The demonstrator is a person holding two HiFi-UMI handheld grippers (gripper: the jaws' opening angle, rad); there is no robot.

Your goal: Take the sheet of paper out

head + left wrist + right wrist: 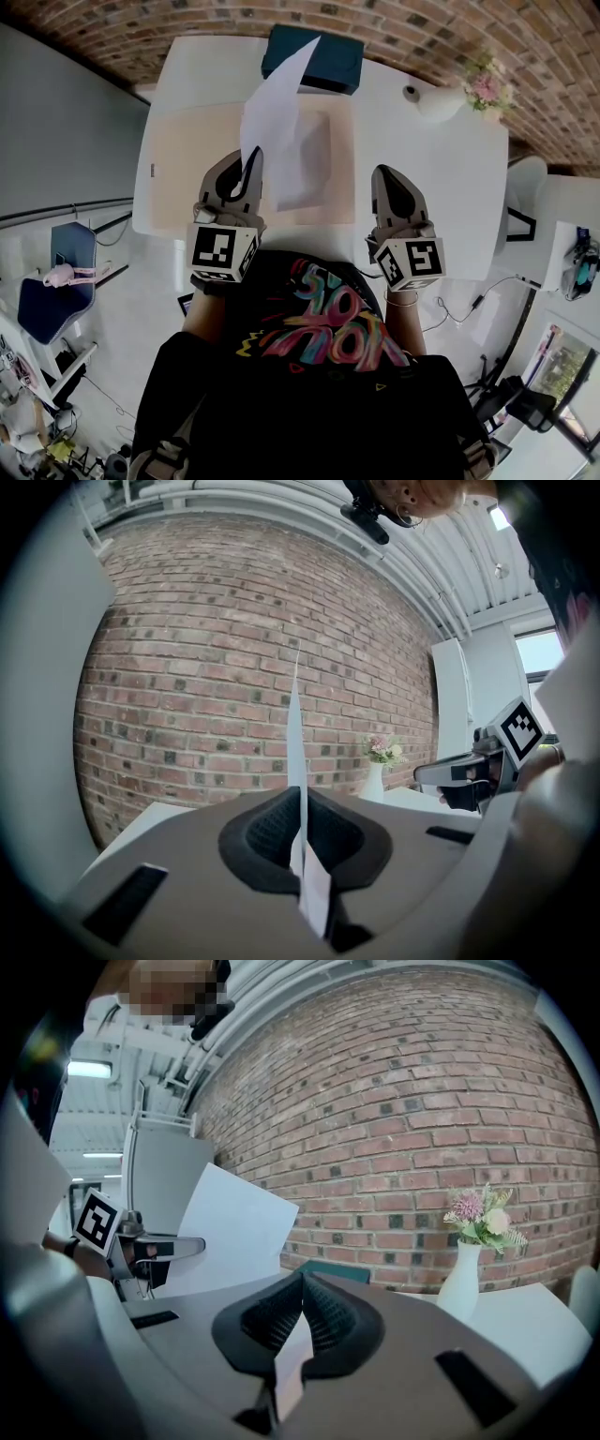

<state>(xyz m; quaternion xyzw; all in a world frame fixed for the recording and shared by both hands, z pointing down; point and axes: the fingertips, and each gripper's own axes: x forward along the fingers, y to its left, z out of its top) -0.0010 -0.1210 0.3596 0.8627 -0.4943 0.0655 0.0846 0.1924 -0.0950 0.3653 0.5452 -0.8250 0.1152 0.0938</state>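
Above the table (441,159), paper (277,122) between left gripper (249,164) jaws

White sheet of paper (277,108) held upright, edge pinched

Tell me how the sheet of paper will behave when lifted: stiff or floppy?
Probably light and floppy: the sheet of paper looks thin as a line in the left gripper view. It stands up from the left gripper without drooping, so slow moves likely keep its shape. Held at one edge, it may swing.
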